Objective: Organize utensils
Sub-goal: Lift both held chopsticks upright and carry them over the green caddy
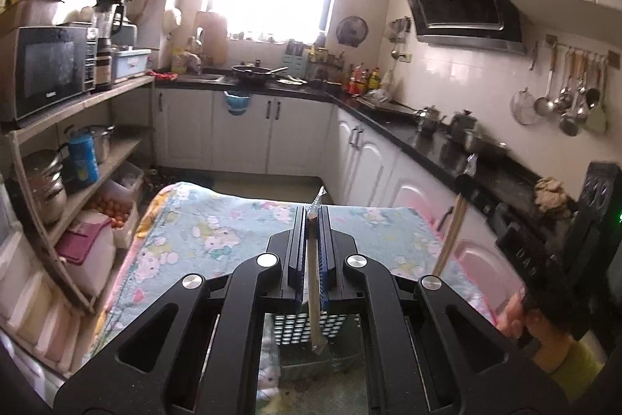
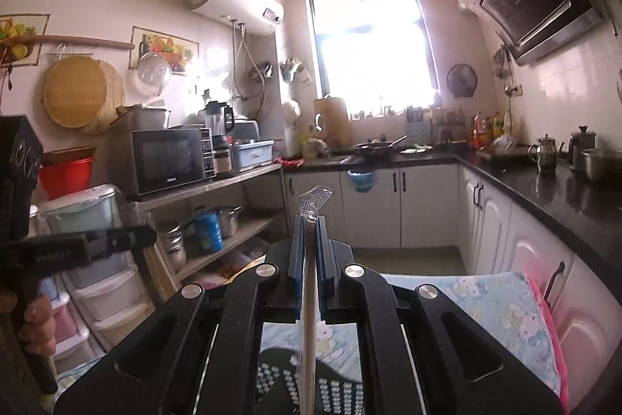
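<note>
Kitchen setting; a tabletop (image 1: 217,220) covered by a floral cloth is seen below both grippers.

Left gripper (image 1: 312,220): jaws are clamped together on a wrapped pair of chopsticks (image 1: 313,282), held roughly upright, the torn wrapper end projecting past the jaw tips. The lower end hangs just above a black perforated basket (image 1: 295,331) that is seen through the gap in the gripper frame. The upright hold is judged to suit a straight drop into the basket.

Right gripper (image 2: 311,224): jaws are likewise closed on a second wrapped pair (image 2: 309,337), clear wrapper crumpled above the tips. The same basket (image 2: 334,391) lies beneath it, at the near edge of the view.

In the left view, the right gripper's pair (image 1: 451,232) is seen tilted, well to the right and raised off the cloth.

Both pairs are judged to be lifted and awaiting placement; neither is yet in the basket. Contact between the lower ends and the basket rim cannot be told.
</note>
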